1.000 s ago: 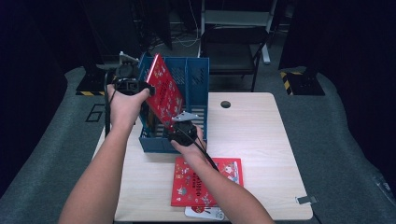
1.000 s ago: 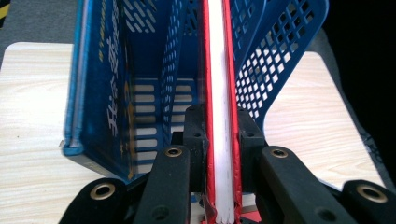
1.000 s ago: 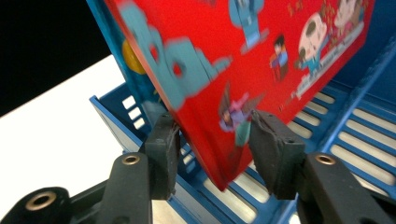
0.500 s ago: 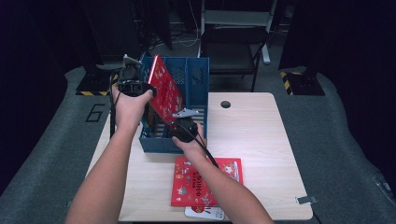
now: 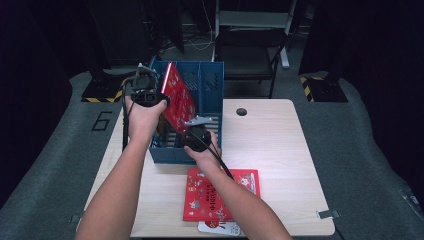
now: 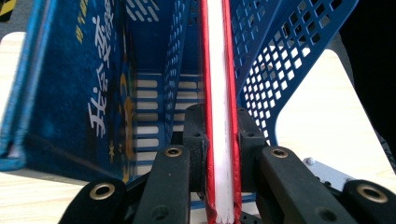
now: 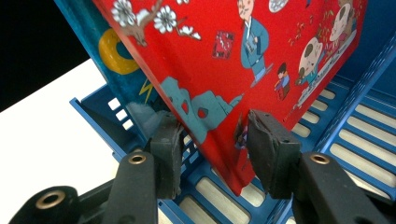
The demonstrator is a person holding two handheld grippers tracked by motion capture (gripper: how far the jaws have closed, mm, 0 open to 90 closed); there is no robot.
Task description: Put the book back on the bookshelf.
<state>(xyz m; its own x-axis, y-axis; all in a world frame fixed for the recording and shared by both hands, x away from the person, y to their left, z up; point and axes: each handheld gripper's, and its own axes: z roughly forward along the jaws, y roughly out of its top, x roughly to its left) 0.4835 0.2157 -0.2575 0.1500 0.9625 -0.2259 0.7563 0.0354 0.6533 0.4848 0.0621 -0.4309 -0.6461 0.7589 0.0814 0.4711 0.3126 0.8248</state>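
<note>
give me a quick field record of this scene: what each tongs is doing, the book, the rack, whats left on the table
left tongs: shut on the red book, gripping its edge
right tongs: jaws either side of the book's lower corner; contact unclear
red book: tilted, partly inside the blue rack
blue book: stands in the neighbouring slot
table: another red book lies flat near the front edge, over a white item

A red book [image 7: 261, 51] printed with cartoon figures and white blossoms stands in a blue perforated file rack [image 5: 212, 82] beside a dark-blue book [image 6: 70, 93] with yellow lettering, on the pale wood-grain tabletop [image 5: 280, 150].
</note>
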